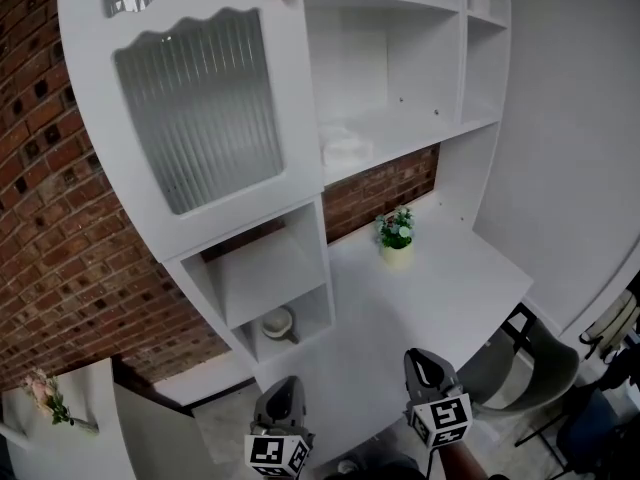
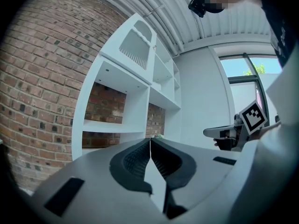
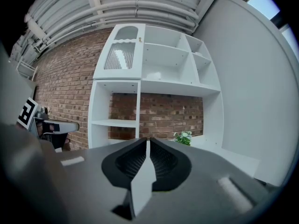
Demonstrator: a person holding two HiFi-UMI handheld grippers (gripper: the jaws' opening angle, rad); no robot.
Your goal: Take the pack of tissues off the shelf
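Pack of tissues (image 1: 347, 148) on open shelf (image 1: 432, 123), just right of ribbed-glass door (image 1: 200, 108); left tool (image 2: 150, 147) closed tight, nothing between jaws; right tool (image 3: 147, 148) closed too, empty; both low before desk (image 1: 450, 278), well apart from pack.

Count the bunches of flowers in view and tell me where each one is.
2. A potted plant stands on the white desk. A pink bunch sits at the head view's lower left, on a white ledge. Others could hide behind the ribbed cabinet door.
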